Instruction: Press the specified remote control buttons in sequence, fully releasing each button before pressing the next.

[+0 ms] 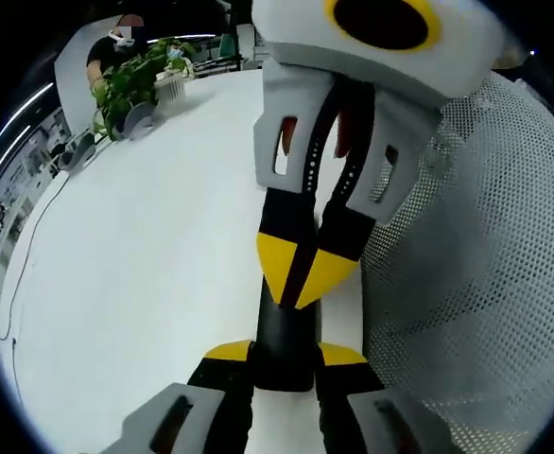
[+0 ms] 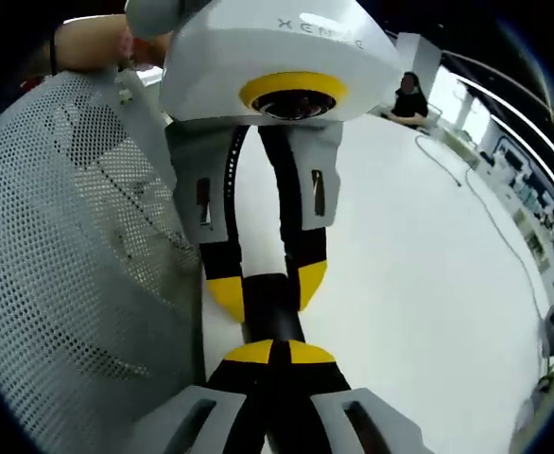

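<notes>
A slim black remote control (image 1: 283, 336) is held between the yellow-tipped jaws of my left gripper (image 1: 285, 356), which is shut on its sides. From the top of that view my right gripper (image 1: 301, 274) comes in with its tips closed together, resting on the remote's far end. In the right gripper view my right gripper (image 2: 279, 353) is shut, its tips against the black remote (image 2: 269, 307). The left gripper (image 2: 268, 288) clamps the remote from the opposite side. The buttons are hidden.
A white perforated mesh panel (image 1: 476, 284) (image 2: 69, 284) stands close beside both grippers. The white table (image 1: 145, 265) (image 2: 409, 284) stretches away, with a thin cable (image 1: 31, 246). A potted plant (image 1: 130, 85) and a seated person (image 2: 409, 95) are far off.
</notes>
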A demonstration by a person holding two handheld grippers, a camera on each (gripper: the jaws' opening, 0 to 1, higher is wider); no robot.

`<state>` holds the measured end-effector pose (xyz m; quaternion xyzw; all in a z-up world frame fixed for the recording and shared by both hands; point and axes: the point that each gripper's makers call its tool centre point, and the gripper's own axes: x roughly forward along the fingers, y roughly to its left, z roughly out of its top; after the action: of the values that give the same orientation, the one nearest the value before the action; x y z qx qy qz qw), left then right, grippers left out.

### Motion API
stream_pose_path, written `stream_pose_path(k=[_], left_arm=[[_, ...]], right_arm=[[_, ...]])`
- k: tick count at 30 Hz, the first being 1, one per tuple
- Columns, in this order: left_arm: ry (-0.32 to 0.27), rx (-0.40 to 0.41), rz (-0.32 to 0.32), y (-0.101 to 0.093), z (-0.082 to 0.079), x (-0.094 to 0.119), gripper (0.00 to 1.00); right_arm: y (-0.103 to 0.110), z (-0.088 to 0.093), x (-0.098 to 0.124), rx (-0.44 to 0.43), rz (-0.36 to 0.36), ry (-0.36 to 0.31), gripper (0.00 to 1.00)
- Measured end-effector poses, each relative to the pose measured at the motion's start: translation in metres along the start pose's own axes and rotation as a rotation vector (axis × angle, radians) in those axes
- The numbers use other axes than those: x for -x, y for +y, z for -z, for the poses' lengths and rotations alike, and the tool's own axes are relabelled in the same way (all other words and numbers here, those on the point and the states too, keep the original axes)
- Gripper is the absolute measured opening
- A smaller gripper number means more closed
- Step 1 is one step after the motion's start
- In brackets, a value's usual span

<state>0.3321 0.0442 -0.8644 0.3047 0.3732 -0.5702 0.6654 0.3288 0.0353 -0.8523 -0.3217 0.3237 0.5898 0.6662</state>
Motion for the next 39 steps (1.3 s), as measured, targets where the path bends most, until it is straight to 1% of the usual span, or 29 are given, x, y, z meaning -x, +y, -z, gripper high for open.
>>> stream_pose_path(k=[3,9,15,19,24,26,30,39], left_arm=[[-0.004,0.002,-0.002,0.0,0.0,0.0,0.25],[-0.01,0.006,-0.005,0.0,0.0,0.0,0.25],[-0.007,0.005,-0.007,0.0,0.0,0.0,0.25],[-0.012,0.006,-0.008,0.0,0.0,0.0,0.25],[-0.011,0.005,-0.009,0.0,0.0,0.0,0.25],[-0.013,0.007,-0.01,0.0,0.0,0.0,0.25],[-0.012,0.008,-0.011,0.0,-0.001,0.0,0.25],[-0.012,0.007,-0.011,0.0,-0.001,0.001,0.25]], right_arm=[[0.003,0.0,0.0,0.04,-0.001,0.013,0.04],[0.003,0.001,0.0,0.06,-0.011,0.016,0.06],[0.004,0.005,0.002,0.1,-0.013,0.031,0.12],[0.0,0.01,0.003,0.086,-0.011,0.044,0.16],[-0.003,0.015,0.006,0.089,-0.013,0.056,0.17],[-0.004,0.018,0.008,0.045,-0.014,0.05,0.18],[-0.006,0.023,0.009,0.061,-0.014,0.065,0.19],[-0.01,0.034,0.018,0.059,-0.011,0.084,0.19]])
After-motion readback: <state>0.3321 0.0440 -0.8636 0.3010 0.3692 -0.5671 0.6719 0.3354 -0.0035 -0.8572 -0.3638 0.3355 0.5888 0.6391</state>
